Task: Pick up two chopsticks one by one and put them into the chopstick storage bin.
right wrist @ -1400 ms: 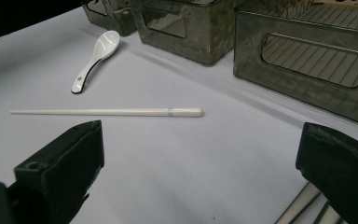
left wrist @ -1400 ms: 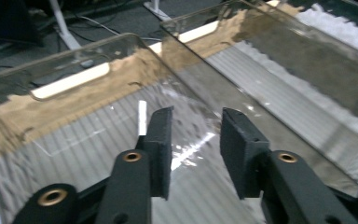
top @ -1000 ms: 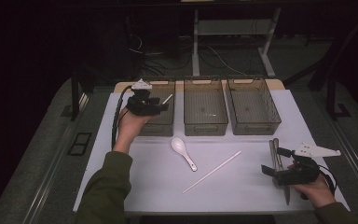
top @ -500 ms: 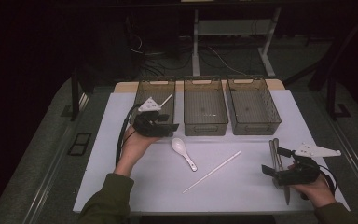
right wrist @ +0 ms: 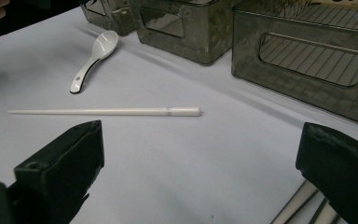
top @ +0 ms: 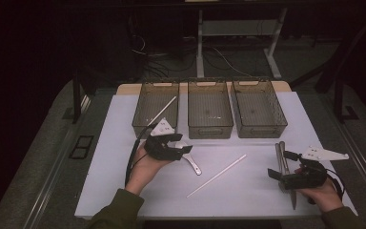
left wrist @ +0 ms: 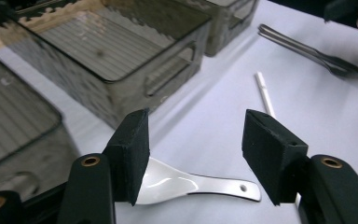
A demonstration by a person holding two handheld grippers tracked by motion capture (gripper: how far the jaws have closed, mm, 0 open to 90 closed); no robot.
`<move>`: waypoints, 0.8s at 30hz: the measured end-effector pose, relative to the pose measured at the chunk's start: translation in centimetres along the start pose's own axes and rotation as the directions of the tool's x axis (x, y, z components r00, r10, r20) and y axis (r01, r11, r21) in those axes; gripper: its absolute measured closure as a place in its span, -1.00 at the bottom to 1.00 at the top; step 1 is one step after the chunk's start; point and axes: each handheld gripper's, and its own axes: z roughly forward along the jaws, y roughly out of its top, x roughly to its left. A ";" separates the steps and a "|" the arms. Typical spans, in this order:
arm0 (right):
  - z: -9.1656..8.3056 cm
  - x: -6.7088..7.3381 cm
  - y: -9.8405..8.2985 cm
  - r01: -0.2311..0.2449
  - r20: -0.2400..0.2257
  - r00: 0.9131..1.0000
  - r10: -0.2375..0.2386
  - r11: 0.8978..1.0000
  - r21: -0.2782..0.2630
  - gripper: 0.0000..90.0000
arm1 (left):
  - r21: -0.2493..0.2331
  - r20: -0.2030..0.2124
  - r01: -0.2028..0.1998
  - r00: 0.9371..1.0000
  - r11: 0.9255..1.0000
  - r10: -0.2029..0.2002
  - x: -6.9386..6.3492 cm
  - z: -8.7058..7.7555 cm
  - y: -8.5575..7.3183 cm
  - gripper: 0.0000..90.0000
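A white ceramic spoon [top: 191, 161] lies on the white mat in front of the left bin [top: 143, 112]. My left gripper [top: 183, 149] hovers low over its bowl. In the left gripper view the spoon [left wrist: 191, 184] lies on the mat beneath the gap, and neither pad touches it. These jaws have just been opening and stand open. A white chopstick [top: 217, 175] lies diagonally mid-mat, and another chopstick [top: 162, 110] leans inside the left bin. At the right, my right gripper [top: 280, 167] rests open beside metal cutlery [top: 281, 155]; in its own view the right gripper [right wrist: 200, 140] holds nothing.
Three clear smoky bins stand in a row at the back of the mat: left, middle [top: 209, 110] and right [top: 259, 109]. The metal cutlery [left wrist: 307, 49] lies near the right hand. Dark table edges flank the mat [top: 248, 200].
My left hand has drawn back from the left bin toward the near side and sunk over the spoon. The right hand has stayed still.
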 end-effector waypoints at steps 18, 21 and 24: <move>-0.1 0.0 -0.1 0.010 0.006 1.000 -0.010 1.000 0.003 -0.98 | 0.041 0.111 -0.014 0.994 0.999 0.009 -3.8 3.9 -1.0 0.30; -0.1 0.0 -0.1 0.010 0.007 1.000 -0.010 1.000 0.002 -0.98 | 0.052 0.134 0.002 0.991 0.999 -0.009 -4.0 4.7 -1.1 0.39; -0.1 0.0 -0.1 0.011 0.007 1.000 -0.011 1.000 0.004 -0.98 | 0.062 0.154 0.011 0.988 0.998 -0.020 -4.3 5.4 -1.1 0.46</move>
